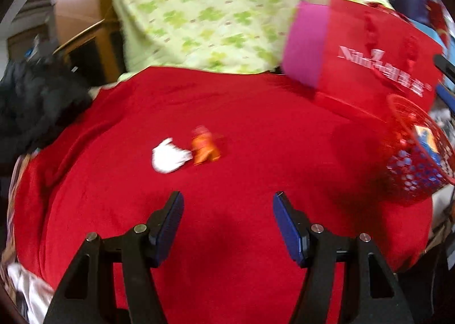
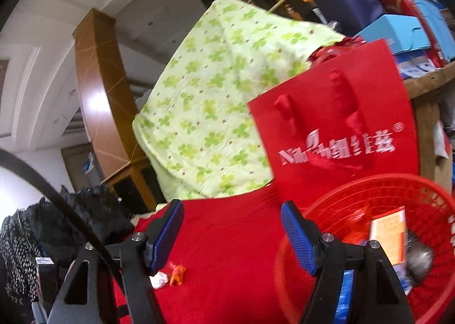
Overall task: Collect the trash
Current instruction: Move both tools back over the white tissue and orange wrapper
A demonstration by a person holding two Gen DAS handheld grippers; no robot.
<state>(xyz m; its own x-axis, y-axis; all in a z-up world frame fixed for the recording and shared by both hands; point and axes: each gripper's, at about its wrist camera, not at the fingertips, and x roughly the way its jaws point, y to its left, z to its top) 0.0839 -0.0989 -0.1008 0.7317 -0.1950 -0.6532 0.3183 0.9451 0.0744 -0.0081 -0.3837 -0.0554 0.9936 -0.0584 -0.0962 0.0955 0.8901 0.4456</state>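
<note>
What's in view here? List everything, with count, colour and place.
cloth: one, red, covers the surface
tissue: one, white, crumpled, mid-cloth
wrapper: one, orange, touching the tissue's right side
basket: one, red mesh, at the cloth's right edge, trash inside
bag: one, red with white print, standing behind the basket
quilt: one, light green, clover print, behind the cloth
dark clothes: a heap, black, left of the cloth
left tool: blue pads, open, empty, over the cloth
right tool: blue pads, open, empty, beside the basket
</note>
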